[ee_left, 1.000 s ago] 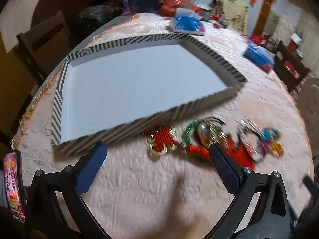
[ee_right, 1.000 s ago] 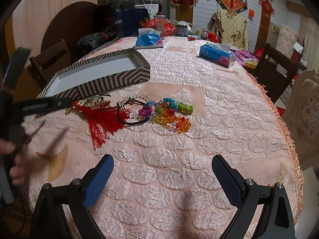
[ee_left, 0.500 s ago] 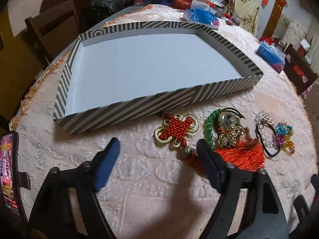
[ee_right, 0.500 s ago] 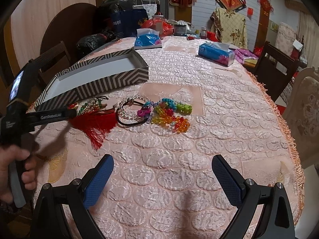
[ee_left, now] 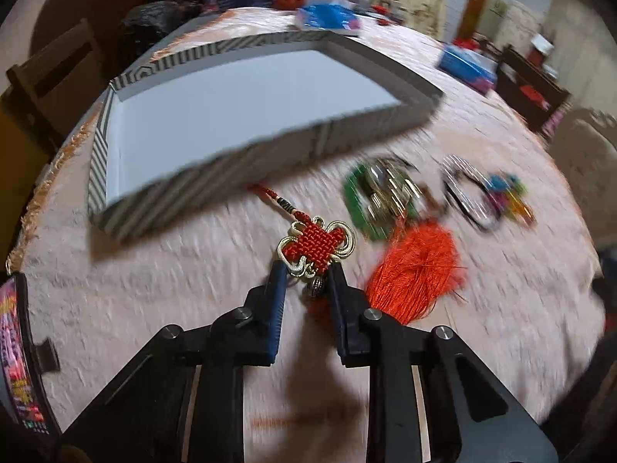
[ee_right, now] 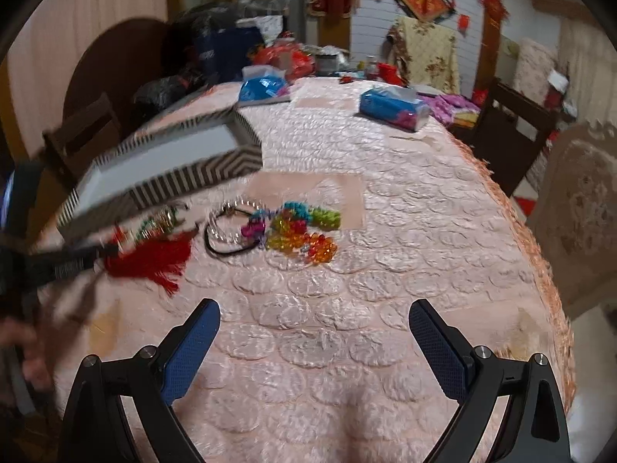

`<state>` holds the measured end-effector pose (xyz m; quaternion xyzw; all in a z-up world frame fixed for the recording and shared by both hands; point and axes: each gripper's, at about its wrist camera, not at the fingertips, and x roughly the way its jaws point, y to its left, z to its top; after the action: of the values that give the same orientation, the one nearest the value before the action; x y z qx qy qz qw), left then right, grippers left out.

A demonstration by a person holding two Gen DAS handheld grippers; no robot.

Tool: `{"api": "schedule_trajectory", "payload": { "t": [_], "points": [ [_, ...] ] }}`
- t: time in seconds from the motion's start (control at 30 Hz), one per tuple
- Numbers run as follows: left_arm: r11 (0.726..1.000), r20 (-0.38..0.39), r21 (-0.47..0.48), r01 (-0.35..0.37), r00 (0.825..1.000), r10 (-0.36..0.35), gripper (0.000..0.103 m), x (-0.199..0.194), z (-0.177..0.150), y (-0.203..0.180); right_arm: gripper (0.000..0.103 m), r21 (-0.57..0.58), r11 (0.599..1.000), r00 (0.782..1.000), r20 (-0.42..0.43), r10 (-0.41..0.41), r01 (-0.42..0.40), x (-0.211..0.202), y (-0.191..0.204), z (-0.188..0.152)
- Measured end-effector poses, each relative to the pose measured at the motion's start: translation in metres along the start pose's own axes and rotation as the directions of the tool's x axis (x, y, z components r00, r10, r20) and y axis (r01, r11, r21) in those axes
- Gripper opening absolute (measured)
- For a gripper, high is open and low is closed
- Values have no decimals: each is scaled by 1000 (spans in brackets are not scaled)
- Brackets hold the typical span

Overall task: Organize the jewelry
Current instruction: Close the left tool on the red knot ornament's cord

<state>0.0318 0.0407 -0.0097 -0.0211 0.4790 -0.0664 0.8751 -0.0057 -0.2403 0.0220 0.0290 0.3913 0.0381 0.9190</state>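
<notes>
Blue pads on my left tool (ee_left: 305,270) are closing around the lower end of the red knot charm (ee_left: 316,245), just where a small metal bead hangs under the knot. The pads stand narrow with the bead and cord between them, but whether they press yet I cannot tell. The knot itself sticks out past the tips, its thin cord running on toward the striped box (ee_left: 154,208). The charm's red tassel (ee_left: 418,266) fans out on the pink tablecloth (ee_left: 154,301) just right of my left tool.

My right tool (ee_right: 314,328) hangs wide over bare cloth, nothing between its pads. At the left edge of the right view, my left hand (ee_right: 23,351) grips the black handle of the other tool, blurred.

Beyond the tassel lies a green bead bracelet (ee_left: 358,208) tangled with a gold piece, too smeared to make out. Next to that, further right, sits a clear bead bracelet (ee_right: 227,227) with a black cord loop, and touching it a heap of coloured beads (ee_right: 304,231) in blue, green, yellow, orange and purple.

Behind the jewelry stands the shallow box, black-and-white stripes outside, plain white inside, with nothing in it. Farther back on the table a blue tissue pack (ee_right: 393,108) lies on the cloth, and dark wooden chairs (ee_right: 513,131) stand around the edge.
</notes>
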Motion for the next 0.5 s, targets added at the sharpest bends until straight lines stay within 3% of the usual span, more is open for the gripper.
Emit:
{"api": "schedule_trajectory", "payload": {
  "t": [0.1,0.2,0.37,0.43,0.5],
  "points": [
    [998,22,36,45,999,-46,22,-5,-9,1,98,-49,999,997,69,18,-14,-25,11,-3],
    [995,15,-4,102,995,-102,29,-9,-11,7,98,-62,998,998,60,-8,11,-29,15,-19],
    [993,7,48,108,994,-109,71,-11,-18,-12,98,-54,998,999,28,-28,30,-37,13,-42],
    [995,19,91,48,999,-50,70,-10,-22,-23,98,-56,998,999,25,-38,39,-39,8,-47],
    [997,54,80,13,998,-17,60,-9,-24,-23,98,-32,998,999,30,-44,45,-39,0,-48]
  ]
}}
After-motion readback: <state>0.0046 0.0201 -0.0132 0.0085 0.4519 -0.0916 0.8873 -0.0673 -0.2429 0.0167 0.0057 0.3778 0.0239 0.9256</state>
